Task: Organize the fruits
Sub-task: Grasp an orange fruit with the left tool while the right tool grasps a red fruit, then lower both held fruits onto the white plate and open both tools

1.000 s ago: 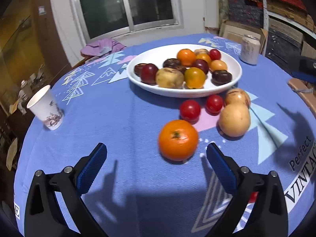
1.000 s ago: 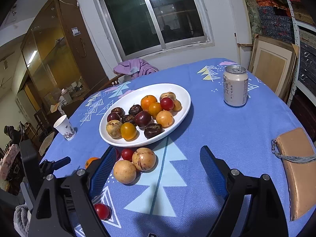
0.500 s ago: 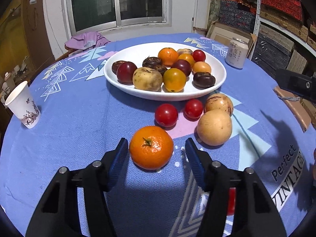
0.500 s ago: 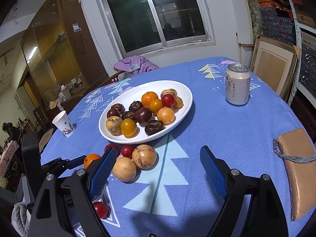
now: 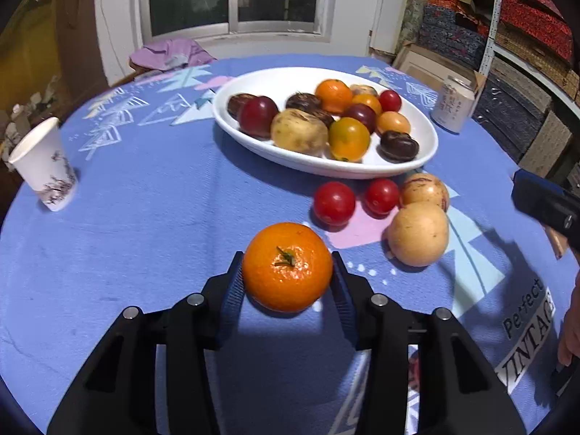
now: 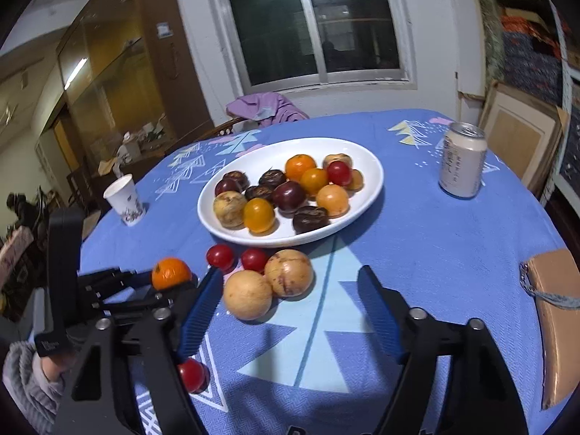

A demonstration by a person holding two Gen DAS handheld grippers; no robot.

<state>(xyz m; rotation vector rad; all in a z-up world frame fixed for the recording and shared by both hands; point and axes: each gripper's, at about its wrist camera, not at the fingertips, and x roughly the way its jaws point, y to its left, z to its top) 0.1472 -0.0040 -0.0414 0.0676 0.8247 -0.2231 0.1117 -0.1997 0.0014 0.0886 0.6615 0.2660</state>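
Orange tangerine (image 5: 287,266) sat on the blue tablecloth (image 5: 152,224), near the white plate (image 5: 427,145). The left gripper (image 5: 287,282) had just been closing, and its pads pressed both sides of it. The right gripper (image 6: 290,311) had been narrowing too, with nothing between its fingers.

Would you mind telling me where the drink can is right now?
The drink can stands upright on the blue tablecloth, to the right of the white fruit plate in the right wrist view, toward the table's far edge.
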